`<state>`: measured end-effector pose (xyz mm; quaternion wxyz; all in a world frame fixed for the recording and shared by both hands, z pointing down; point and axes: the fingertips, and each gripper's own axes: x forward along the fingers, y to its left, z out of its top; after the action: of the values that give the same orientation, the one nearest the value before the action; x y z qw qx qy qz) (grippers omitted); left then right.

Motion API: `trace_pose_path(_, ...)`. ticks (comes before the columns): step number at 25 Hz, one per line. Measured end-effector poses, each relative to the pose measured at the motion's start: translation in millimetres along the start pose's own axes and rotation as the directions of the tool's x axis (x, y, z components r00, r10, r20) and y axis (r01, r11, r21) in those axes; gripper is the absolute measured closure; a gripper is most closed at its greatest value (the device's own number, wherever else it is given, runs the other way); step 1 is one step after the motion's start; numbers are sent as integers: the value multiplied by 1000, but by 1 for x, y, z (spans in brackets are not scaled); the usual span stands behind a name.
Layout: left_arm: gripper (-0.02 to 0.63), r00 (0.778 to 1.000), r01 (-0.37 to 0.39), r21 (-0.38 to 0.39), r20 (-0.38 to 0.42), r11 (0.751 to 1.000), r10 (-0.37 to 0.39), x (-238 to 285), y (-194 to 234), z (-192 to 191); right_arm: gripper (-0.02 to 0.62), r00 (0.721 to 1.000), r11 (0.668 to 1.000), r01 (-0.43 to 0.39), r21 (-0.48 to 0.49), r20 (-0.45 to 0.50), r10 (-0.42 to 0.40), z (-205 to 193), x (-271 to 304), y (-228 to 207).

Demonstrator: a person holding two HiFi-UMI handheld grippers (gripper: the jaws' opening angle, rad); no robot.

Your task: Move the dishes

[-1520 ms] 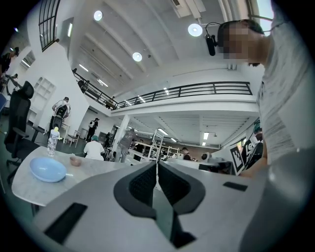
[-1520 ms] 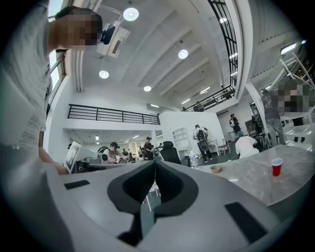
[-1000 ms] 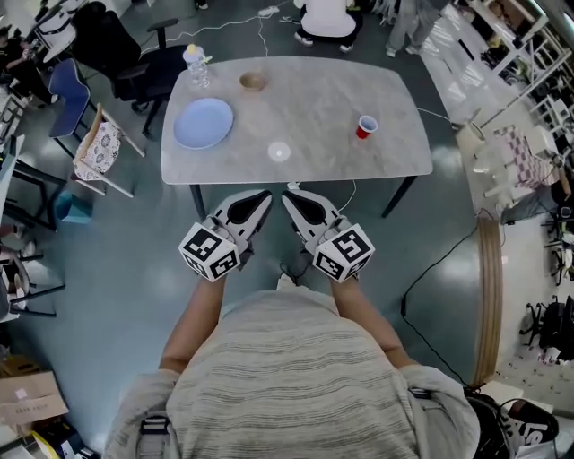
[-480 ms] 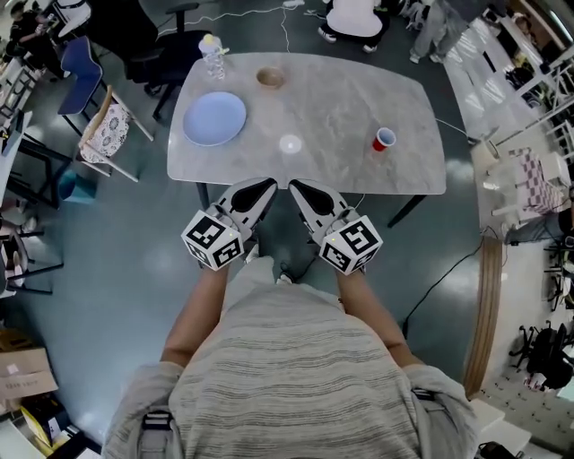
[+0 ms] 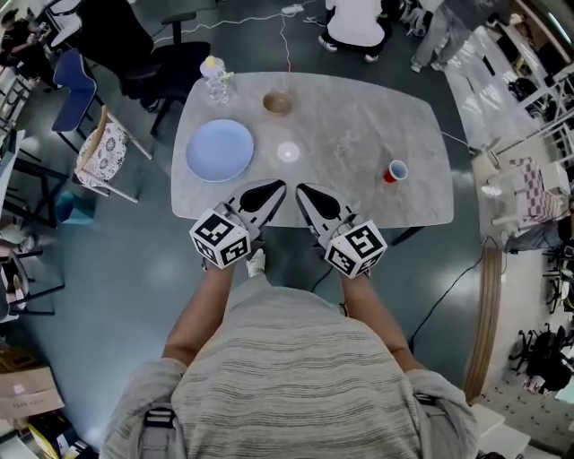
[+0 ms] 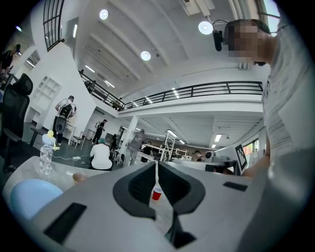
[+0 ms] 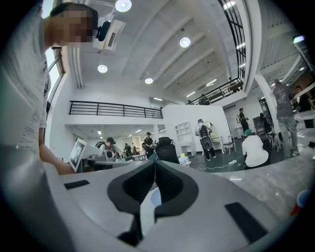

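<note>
On the grey marble table (image 5: 359, 125) lie a light blue plate (image 5: 220, 150), a small brown bowl (image 5: 277, 102) and a small white dish (image 5: 288, 152). A red cup (image 5: 396, 170) stands at the right. My left gripper (image 5: 277, 186) and right gripper (image 5: 302, 189) hover side by side at the table's near edge, both shut with nothing between the jaws. In the left gripper view the shut left gripper (image 6: 156, 165) points toward the red cup (image 6: 156, 194), with the plate (image 6: 29, 197) at left. The right gripper (image 7: 155, 163) points toward the plate (image 7: 155, 197).
A clear bottle (image 5: 213, 79) stands at the table's far left corner. Chairs (image 5: 108, 143) stand left of the table, and a black office chair (image 5: 161, 63) is behind it. People sit and stand beyond the far edge (image 5: 354, 22). Cables lie on the floor.
I have come closer to the table: both grippers moved from over the floor to the table's near edge. Both have stayed shut.
</note>
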<state>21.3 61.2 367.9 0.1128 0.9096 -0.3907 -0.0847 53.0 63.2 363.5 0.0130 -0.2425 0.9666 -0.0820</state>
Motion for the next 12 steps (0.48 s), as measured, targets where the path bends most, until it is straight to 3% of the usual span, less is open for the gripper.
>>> trace_pose_path(12,581,995,75,-9,-61,997,-76,32,113,14,577,997,997,75,-21,-26,-76,-1,104,-58)
